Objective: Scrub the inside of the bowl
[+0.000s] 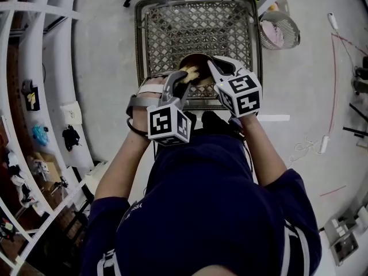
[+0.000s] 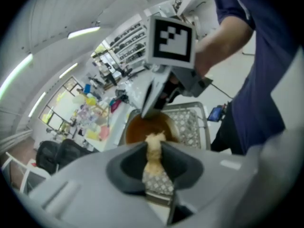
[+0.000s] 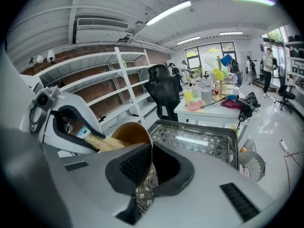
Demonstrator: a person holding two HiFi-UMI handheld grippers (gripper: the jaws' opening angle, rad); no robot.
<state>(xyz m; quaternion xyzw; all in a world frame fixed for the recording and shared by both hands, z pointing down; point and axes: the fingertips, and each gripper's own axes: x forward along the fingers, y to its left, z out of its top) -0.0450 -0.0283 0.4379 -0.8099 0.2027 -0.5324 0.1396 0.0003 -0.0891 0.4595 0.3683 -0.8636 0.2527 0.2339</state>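
**Two grippers on one bowl, over a wire tray**

1. Bowl. The bowl (image 1: pixel 202 77) is round and thin-walled, with a smooth brown inside. It is held tilted on its side above the near end of the wire tray (image 1: pixel 195 27), its opening turned toward the person's left. Whether its underside touches the tray cannot be told.

2. Right gripper. The right gripper (image 3: pixel 151 167) has its jaws pinched on the bowl's rim (image 3: pixel 130 134): one ribbed dark pad lies against the inside of the wall, the other against the outside. Its marker cube (image 1: pixel 241 94), white with black squares, faces up in the head view.

3. Left gripper. The left gripper (image 2: pixel 153 163) has its jaws pressed on a scrub pad (image 2: pixel 153 148), a pale tan, coarse, fibrous piece that sticks out past the fingertips. In the right gripper view the pad (image 3: pixel 107 144) reaches into the bowl's opening and lies against the brown inner wall. The gripper's body is smooth grey plastic with dark, cupped jaw pads.

4. Tray. The tray is rectangular, of grey metal, with a raised rim and an open lattice floor of diamond-shaped cells.

5. Surroundings. A round wire strainer (image 1: pixel 279 30) stands on the pale, smooth floor just beside the tray's far right corner.
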